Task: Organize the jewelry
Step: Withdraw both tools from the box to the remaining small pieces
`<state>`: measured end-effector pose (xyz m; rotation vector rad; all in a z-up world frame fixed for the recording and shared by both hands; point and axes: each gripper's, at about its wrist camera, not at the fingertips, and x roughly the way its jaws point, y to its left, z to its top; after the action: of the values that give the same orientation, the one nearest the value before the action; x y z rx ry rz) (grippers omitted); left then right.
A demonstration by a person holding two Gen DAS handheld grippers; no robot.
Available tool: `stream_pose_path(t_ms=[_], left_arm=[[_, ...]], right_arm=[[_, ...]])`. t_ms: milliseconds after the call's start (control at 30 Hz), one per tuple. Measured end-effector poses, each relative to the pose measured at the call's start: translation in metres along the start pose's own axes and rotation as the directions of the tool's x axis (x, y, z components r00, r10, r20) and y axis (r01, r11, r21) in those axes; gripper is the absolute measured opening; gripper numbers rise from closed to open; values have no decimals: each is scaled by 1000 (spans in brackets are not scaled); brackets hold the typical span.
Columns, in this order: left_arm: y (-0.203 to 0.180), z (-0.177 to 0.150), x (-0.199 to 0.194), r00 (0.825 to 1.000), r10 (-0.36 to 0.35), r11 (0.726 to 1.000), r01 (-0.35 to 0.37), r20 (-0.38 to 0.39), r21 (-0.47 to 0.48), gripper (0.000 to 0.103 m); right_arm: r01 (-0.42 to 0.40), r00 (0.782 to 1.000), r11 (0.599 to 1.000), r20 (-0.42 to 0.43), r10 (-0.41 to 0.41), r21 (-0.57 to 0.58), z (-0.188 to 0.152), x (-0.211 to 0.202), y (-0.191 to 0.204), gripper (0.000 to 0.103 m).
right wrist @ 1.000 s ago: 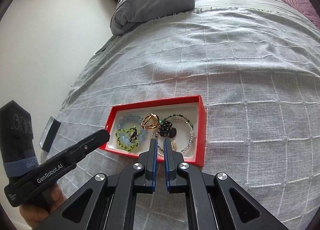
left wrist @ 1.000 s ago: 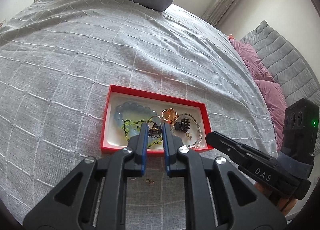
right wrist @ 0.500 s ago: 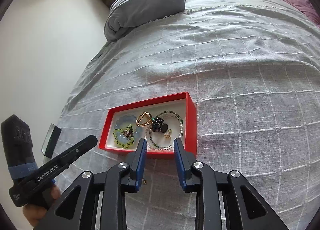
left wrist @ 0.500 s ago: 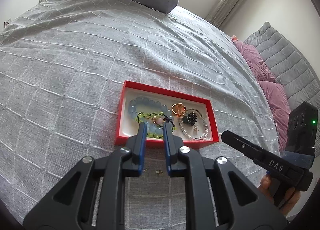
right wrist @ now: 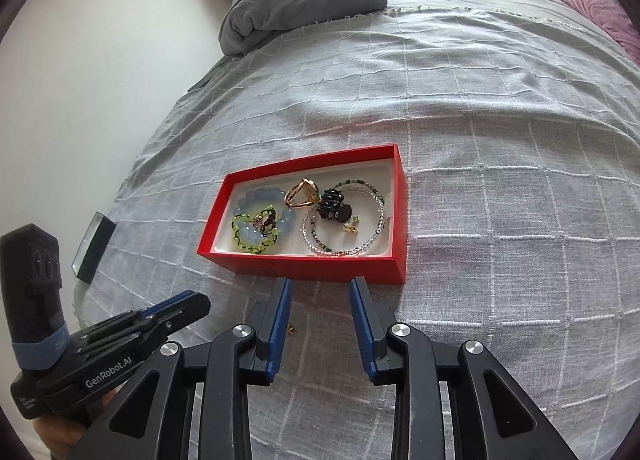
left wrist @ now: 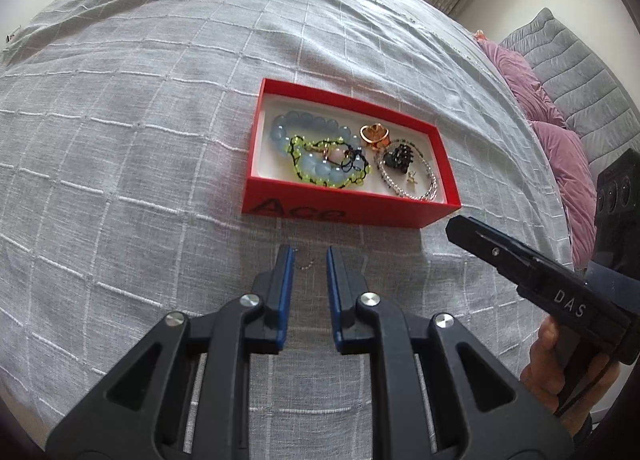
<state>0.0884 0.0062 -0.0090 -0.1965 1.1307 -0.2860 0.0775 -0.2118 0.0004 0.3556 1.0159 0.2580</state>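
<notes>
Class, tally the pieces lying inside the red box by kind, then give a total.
Bracelets: 3 (blue bead bracelet, green cord bracelet, clear bead bracelet)
Gold ring: 1
Black hair claw: 1
Small gold earring: 1
Total: 6

Each hand-held gripper is black plastic with blue finger pads (left wrist: 285, 280) and silver screws (right wrist: 398, 329); the left hand-held gripper (left wrist: 310, 254) reads "GenRobot.AI", the right hand-held gripper (right wrist: 320, 286) "DAS".

Both wrist views (close, downward) sharing red tray (left wrist: 348, 216)
</notes>
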Motion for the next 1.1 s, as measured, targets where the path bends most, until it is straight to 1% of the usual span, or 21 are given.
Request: stream_pose_path(t_ms=[67,167,267,367,433,500,533,567,900,1000,1100], left_arm=[[-1,-2,4,1000,4,1000,-4,-16,-5,17],[-3,-3,8,999,28,1000,-28,-17,0,19],[-6,-5,15,999,41,999,-41,-28,6,23],[-10,-8,23,997,63,998,-62,-42,19,24],[-11,-8,28,995,81,996,-80,-54,24,28],[-12,-8,33,993,104,994,-103,-60,27,29],[-12,-7,35,992,111,994,-110,-62,28,30],[-12,-7,37,991,114,993,-112,-64,26,30],[-14,-6,48,990,128,992,-128,-55,10,30],[-14,-6,53,990,124,992,-124,-65,7,30],[-15,-8,53,988,138,990,-138,-64,15,30]], right_arm=[[2,1000,1000,-7,-2,7,-1,1,-2,31],[5,1000,1000,-16,-5,10,-3,1,-2,31],[8,1000,1000,-22,-8,6,-5,2,-1,31],[13,999,1000,-31,-13,0,-8,3,-1,32],[19,999,1000,-40,-19,-3,-10,4,-1,32],[31,998,1000,-47,-31,-7,-12,5,-1,33],[36,998,999,-49,-37,-9,-13,6,-1,37],[41,998,999,-53,-42,-10,-13,6,-1,40],[49,996,999,-69,-50,-15,-17,6,0,41],[51,996,999,-76,-51,-12,-18,7,-1,41],[50,996,999,-79,-50,-7,-18,6,-3,41]])
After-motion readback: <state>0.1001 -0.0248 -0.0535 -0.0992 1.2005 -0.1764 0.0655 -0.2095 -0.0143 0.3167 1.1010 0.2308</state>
